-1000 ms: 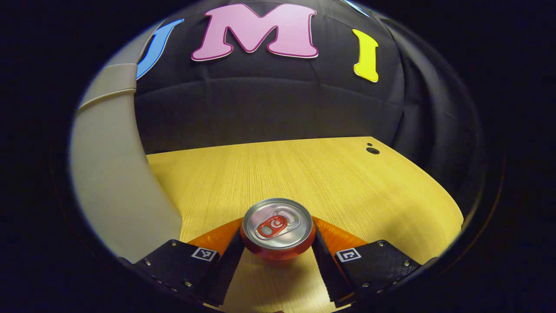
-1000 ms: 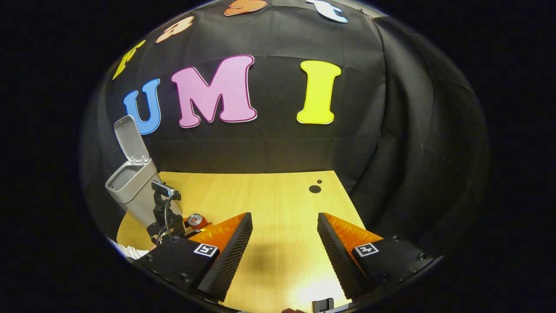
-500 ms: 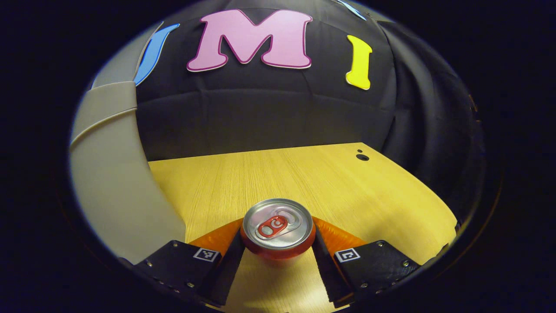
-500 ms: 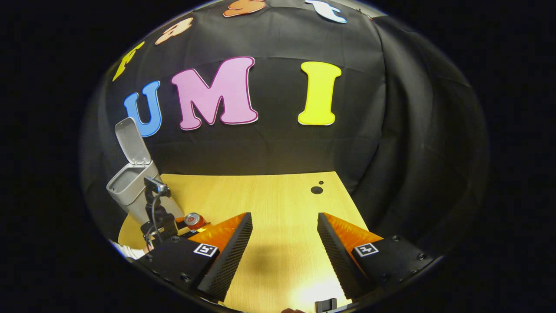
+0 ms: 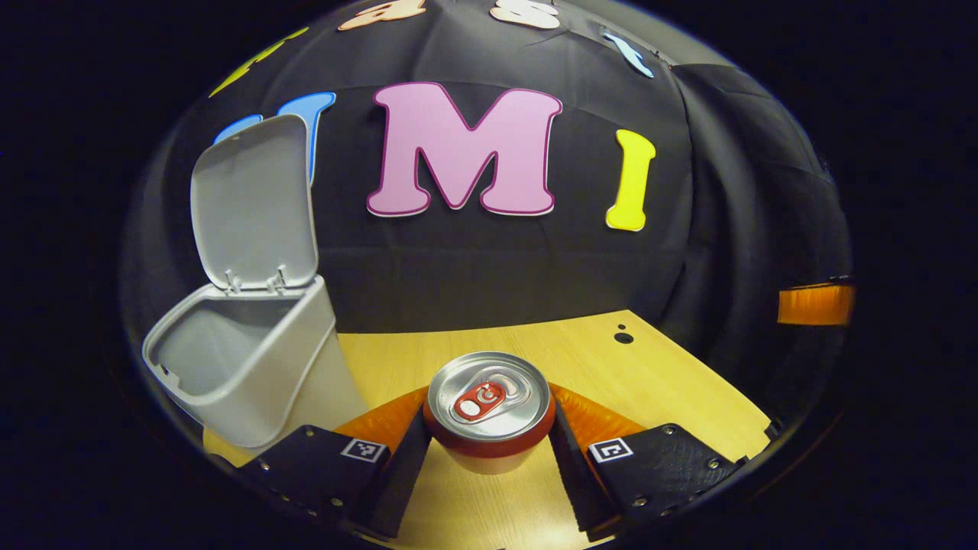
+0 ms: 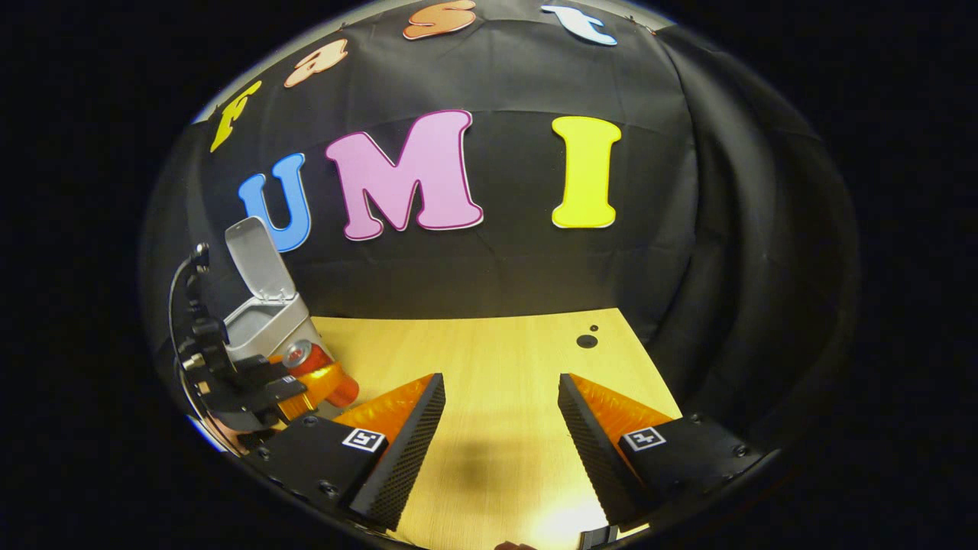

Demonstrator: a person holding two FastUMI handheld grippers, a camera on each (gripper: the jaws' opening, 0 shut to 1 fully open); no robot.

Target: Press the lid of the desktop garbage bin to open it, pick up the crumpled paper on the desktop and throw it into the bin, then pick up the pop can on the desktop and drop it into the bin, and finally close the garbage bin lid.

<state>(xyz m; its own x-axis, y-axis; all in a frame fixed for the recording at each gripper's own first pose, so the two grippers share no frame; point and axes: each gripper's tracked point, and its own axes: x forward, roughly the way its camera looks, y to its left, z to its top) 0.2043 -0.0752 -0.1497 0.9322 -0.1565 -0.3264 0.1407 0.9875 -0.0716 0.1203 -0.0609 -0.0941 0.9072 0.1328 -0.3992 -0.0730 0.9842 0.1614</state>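
A red pop can (image 5: 489,412) with a silver top stands upright between the fingers of my left gripper (image 5: 489,435), which is shut on it and holds it above the wooden table (image 5: 649,382). The grey bin (image 5: 252,359) stands to the left with its lid (image 5: 252,202) raised upright; its mouth is open and close to the can. In the right gripper view the can (image 6: 317,370) hangs in the left gripper (image 6: 306,382) beside the bin (image 6: 267,325). My right gripper (image 6: 497,428) is open over bare table with nothing between its fingers.
The wooden table (image 6: 489,359) runs back to the black cloth wall. A small dark hole (image 6: 587,341) sits near its far right corner. A finger of the right gripper (image 5: 814,304) shows at the right edge of the left gripper view.
My left gripper has lifted the can off the table up to about the level of the bin's rim, so the open bin and raised lid have come into sight. The right gripper has barely moved.
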